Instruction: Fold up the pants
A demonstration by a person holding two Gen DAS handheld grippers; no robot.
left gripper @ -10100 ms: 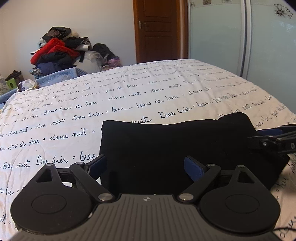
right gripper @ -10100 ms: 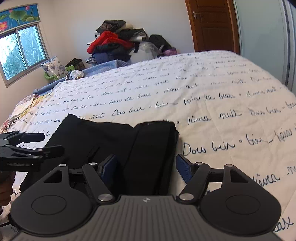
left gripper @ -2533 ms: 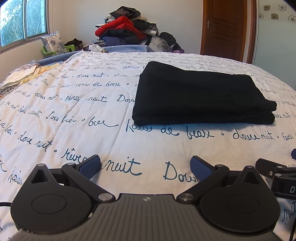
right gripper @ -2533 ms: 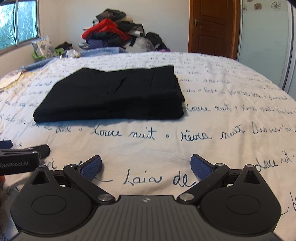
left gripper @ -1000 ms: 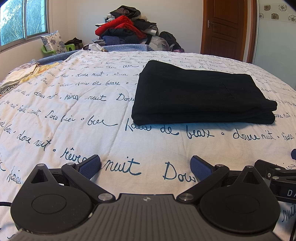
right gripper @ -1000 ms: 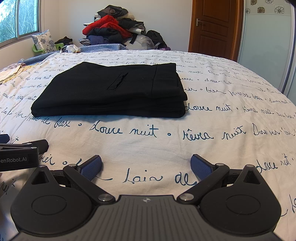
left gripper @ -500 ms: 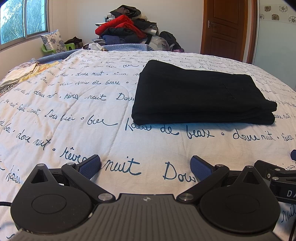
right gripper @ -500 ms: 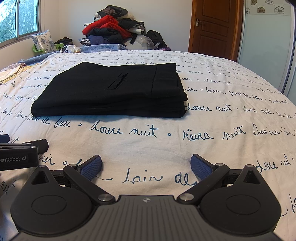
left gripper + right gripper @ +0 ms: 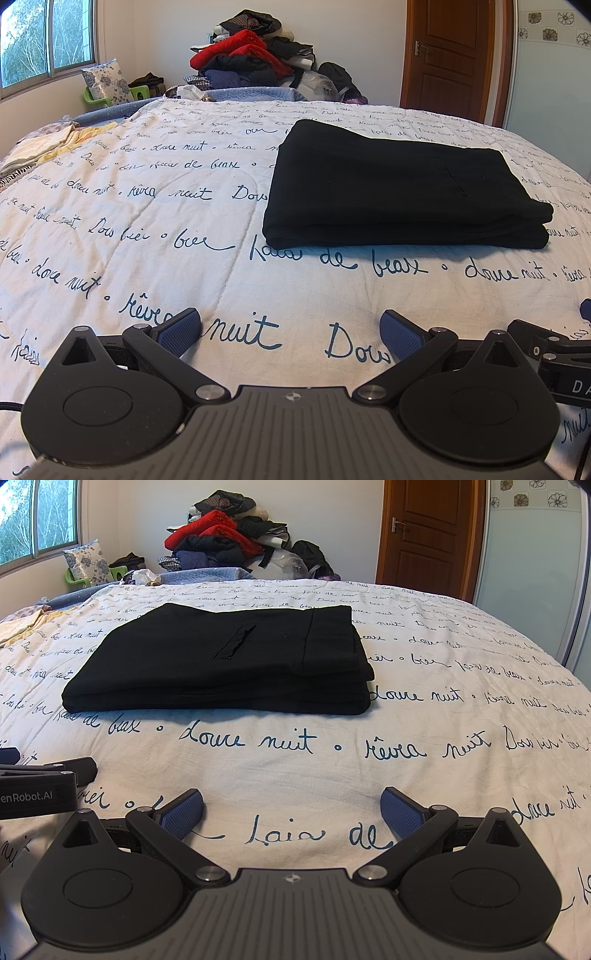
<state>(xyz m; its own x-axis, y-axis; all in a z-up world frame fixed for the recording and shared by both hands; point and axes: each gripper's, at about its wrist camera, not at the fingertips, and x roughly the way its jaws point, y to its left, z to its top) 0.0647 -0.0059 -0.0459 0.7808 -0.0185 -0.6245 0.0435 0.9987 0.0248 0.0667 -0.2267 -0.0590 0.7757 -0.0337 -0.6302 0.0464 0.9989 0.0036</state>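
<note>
Black pants (image 9: 399,188) lie folded into a flat rectangle on the white script-printed bedspread (image 9: 147,229). They also show in the right wrist view (image 9: 229,664), with the pocket slit and waistband on top. My left gripper (image 9: 290,328) is open and empty, low over the bedspread, well in front of the pants. My right gripper (image 9: 291,808) is open and empty too, equally far back from them. Each gripper shows at the edge of the other's view: the right one (image 9: 554,354) and the left one (image 9: 40,786).
A pile of clothes (image 9: 251,59) stands beyond the bed's far edge. A floral pillow (image 9: 107,81) and a window (image 9: 44,37) are at far left, a wooden door (image 9: 450,55) at far right. Light cloths (image 9: 51,144) lie at the bed's left edge.
Ten seconds ago both grippers were at the pants; since then they have drawn back to the bed's near side. Over the last second nothing has visibly moved.
</note>
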